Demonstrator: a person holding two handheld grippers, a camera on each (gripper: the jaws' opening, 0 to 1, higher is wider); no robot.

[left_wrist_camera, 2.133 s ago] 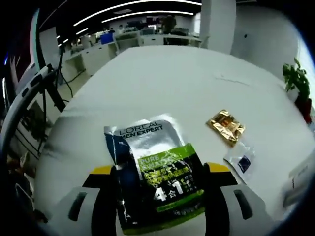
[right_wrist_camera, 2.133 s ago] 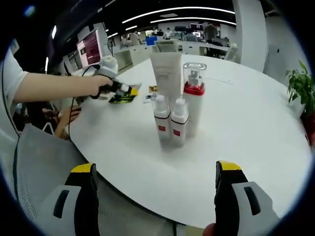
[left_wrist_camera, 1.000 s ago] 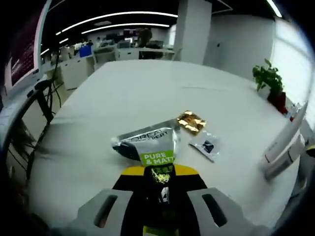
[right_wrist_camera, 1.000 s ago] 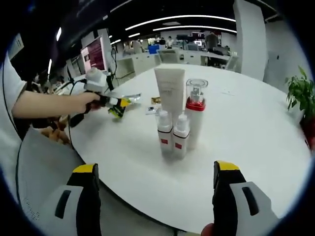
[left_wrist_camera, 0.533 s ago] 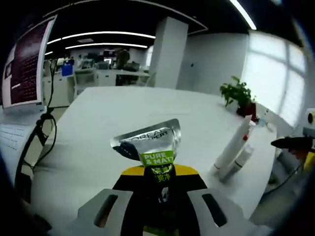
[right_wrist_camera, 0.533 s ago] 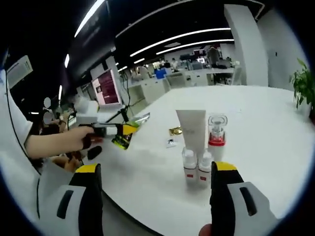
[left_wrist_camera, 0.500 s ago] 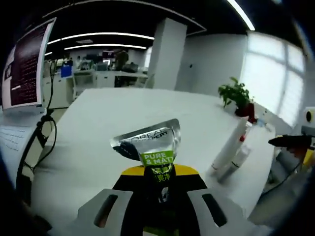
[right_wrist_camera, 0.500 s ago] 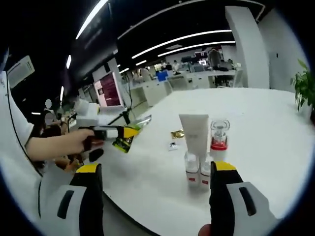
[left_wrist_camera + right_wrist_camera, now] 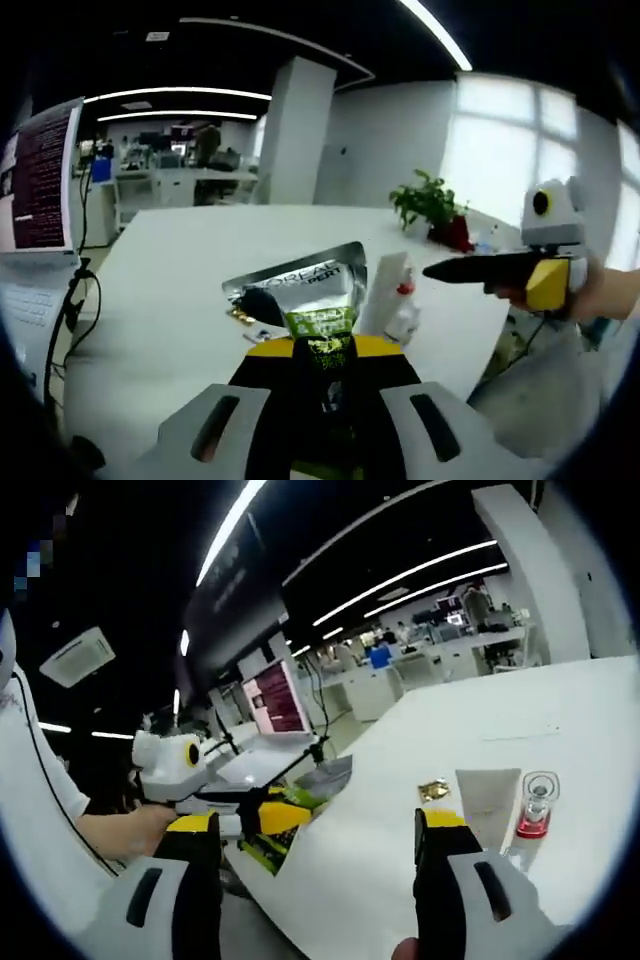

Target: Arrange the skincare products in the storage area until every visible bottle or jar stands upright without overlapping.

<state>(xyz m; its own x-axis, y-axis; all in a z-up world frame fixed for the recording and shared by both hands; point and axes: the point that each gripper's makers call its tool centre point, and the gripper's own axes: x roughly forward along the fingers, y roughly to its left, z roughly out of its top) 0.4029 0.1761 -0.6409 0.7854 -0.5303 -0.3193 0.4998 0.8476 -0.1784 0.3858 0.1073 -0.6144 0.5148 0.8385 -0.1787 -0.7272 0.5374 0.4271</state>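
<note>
My left gripper (image 9: 322, 345) is shut on the lower end of a silver and green L'Oreal sachet (image 9: 300, 288), held up above the white table (image 9: 150, 280). Behind the sachet stand a white tube (image 9: 380, 295) and a small bottle with red trim (image 9: 405, 300). My right gripper (image 9: 318, 830) is open and holds nothing. In the right gripper view, the left gripper (image 9: 272, 815) holds the sachet (image 9: 330, 775) at the left. The tube (image 9: 487, 800) and a clear-capped pump bottle with a red collar (image 9: 535, 812) stand upright at the right.
A gold packet (image 9: 435, 790) lies on the table (image 9: 560, 710) near the tube. The right gripper (image 9: 500, 270) and the hand holding it (image 9: 610, 295) come in from the right. A monitor (image 9: 40, 175) stands at the left and a potted plant (image 9: 430, 205) at the far edge.
The left gripper has lifted the sachet off the table and swung with it towards the bottles. The right gripper's view has tilted upward; it stays open.
</note>
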